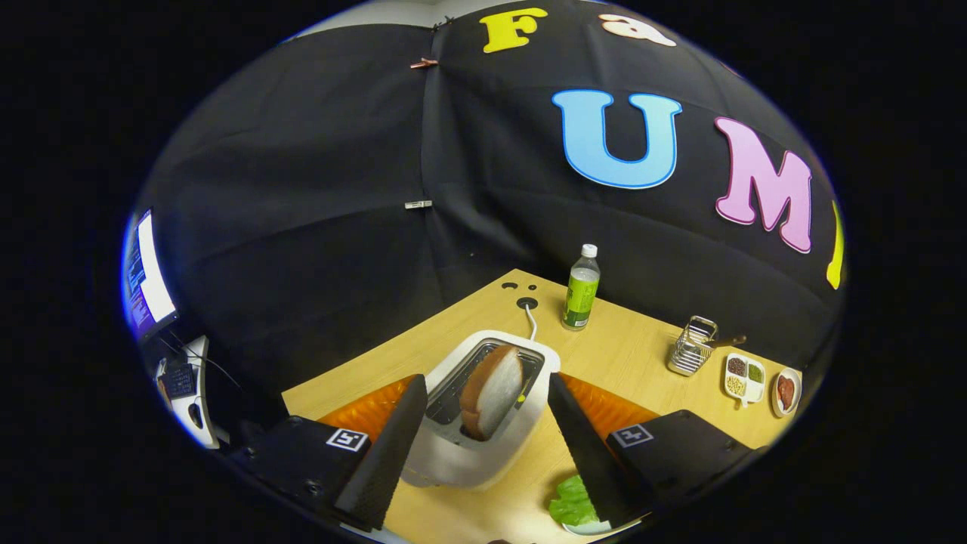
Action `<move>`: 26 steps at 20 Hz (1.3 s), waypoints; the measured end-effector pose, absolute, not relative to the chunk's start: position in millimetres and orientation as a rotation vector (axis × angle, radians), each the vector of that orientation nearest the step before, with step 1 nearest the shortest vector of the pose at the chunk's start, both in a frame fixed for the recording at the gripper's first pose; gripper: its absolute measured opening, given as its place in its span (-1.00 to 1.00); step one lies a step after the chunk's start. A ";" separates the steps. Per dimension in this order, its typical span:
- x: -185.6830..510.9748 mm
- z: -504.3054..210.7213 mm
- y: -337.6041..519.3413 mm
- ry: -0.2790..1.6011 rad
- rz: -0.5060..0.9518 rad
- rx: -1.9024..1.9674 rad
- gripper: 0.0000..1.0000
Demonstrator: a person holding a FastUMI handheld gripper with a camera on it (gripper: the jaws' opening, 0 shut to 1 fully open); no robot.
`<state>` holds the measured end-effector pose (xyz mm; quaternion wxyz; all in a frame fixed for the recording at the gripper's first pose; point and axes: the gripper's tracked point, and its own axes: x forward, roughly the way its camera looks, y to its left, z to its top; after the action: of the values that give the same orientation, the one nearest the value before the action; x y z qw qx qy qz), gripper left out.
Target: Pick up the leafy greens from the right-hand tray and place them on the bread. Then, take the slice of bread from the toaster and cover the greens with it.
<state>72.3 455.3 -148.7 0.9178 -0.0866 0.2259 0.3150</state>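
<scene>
The gripper (483,431) hangs above a white toaster (483,423) on the wooden desk (634,355), its fingers (393,438) spread wide to either side of the toaster and holding nothing. A slice of bread (492,391) stands in the toaster's slot. Leafy greens (572,502) lie on a plate just in front of the toaster, partly under the right finger; a green bottle (581,289) stands behind the toaster.

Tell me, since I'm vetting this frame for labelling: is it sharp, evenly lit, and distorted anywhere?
Gripper view: strong fisheye bending, the table edges curve; bread slice in the toaster is sharp and evenly lit; the open hand-held gripper fingers straddle the toaster; the monitor is blown out.
</scene>
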 end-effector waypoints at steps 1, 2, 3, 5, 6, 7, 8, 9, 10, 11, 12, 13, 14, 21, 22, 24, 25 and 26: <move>75.7 -156.1 460.8 0.475 0.641 -0.178 0.99; 81.4 -161.5 465.5 0.483 0.631 -0.176 1.00; 88.1 -166.4 469.0 0.488 0.614 -0.178 1.00; 100.5 -176.2 472.8 0.493 0.579 -0.189 1.00; 106.1 -181.8 474.7 0.497 0.567 -0.198 1.00; 109.8 -185.8 476.9 0.497 0.558 -0.209 1.00; 113.1 -189.5 477.6 0.499 0.549 -0.224 1.00; 115.0 -194.9 479.0 0.501 0.546 -0.236 1.00; 115.3 -198.9 482.3 0.506 0.552 -0.243 1.00; 114.8 -203.2 485.1 0.511 0.558 -0.253 0.98; 114.2 -205.8 487.3 0.512 0.564 -0.265 0.80; 114.1 -206.8 490.5 0.504 0.569 -0.274 0.67; 114.9 -205.6 489.6 0.492 0.566 -0.287 0.40; 121.5 -205.8 473.3 0.520 0.501 -0.268 -0.44; 119.6 -206.1 478.6 0.527 0.517 -0.256 -0.52; 121.6 -199.4 475.8 0.519 0.524 -0.266 -0.60; 118.8 -200.1 477.0 0.523 0.533 -0.260 -0.60; 117.0 -197.5 475.9 0.526 0.541 -0.253 -0.63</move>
<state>117.0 475.9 -197.5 0.9218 -0.1232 0.2563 0.2635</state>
